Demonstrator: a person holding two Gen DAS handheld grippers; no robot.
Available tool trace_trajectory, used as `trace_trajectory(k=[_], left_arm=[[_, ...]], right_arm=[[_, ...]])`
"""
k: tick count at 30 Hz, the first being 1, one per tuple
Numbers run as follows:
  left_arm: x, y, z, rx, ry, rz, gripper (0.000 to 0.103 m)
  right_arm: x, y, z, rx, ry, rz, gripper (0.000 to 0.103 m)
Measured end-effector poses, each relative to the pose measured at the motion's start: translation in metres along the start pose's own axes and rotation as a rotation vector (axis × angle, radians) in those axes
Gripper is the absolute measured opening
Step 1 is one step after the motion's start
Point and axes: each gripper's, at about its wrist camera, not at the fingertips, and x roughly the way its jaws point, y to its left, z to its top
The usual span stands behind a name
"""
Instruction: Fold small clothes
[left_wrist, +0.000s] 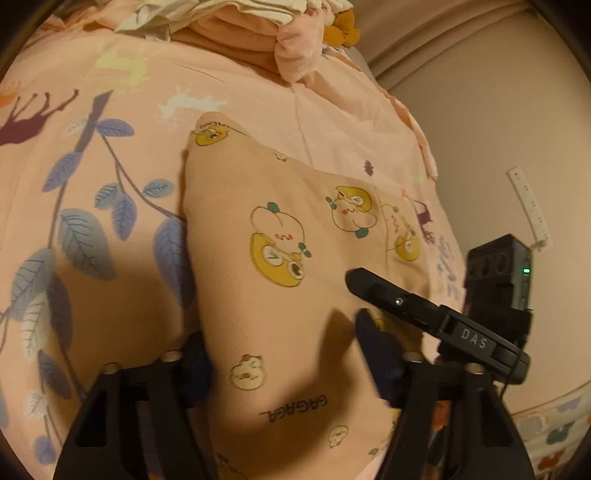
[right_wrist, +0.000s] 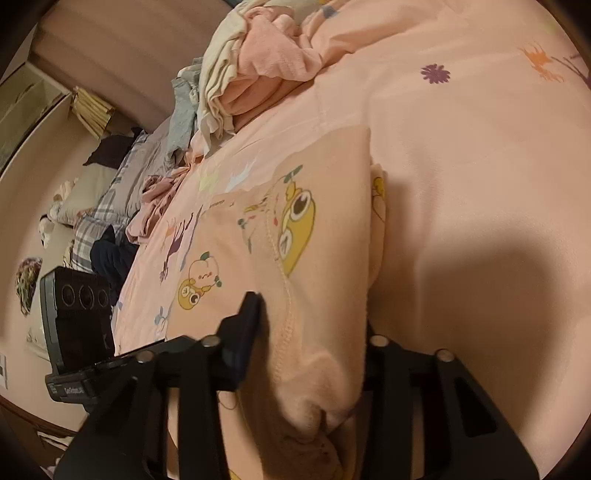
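Note:
A small peach garment printed with yellow cartoon fruit lies on the pink bedspread. My left gripper straddles its near part, one finger at each side and the cloth running up between them; the pads do not visibly press, so it stands open. The right gripper's finger reaches onto the same garment from the right. In the right wrist view my right gripper straddles a raised hump of the garment along its seam. A dark gap shows beside its left finger; the other finger is mostly hidden by cloth.
A heap of loose clothes lies at the far end of the bed, with more clothes and pillows toward the wall. The bed's right edge drops beside a plain wall with a power strip.

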Motion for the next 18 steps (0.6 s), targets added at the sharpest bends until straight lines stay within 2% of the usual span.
trace_trajectory(k=[2, 5, 8, 11, 18], left_arm=[[-0.001, 0.001, 0.000, -0.002, -0.004, 0.027, 0.045], [-0.005, 0.007, -0.001, -0.033, -0.015, 0.022, 0.035], [-0.010, 0.003, -0.004, -0.016, -0.030, 0.039, 0.028], [-0.018, -0.008, -0.007, 0.023, -0.056, 0.058, 0.024], [-0.038, -0.030, -0.017, 0.084, -0.085, 0.094, 0.023]], right_arm=[[-0.001, 0.007, -0.002, -0.032, -0.012, -0.020, 0.029], [-0.003, 0.017, -0.004, -0.078, -0.035, -0.052, 0.025], [-0.008, 0.026, -0.005, -0.106, -0.059, -0.058, 0.023], [-0.014, 0.037, -0.008, -0.140, -0.083, -0.068, 0.022], [-0.033, 0.055, -0.021, -0.190, -0.130, -0.075, 0.022]])
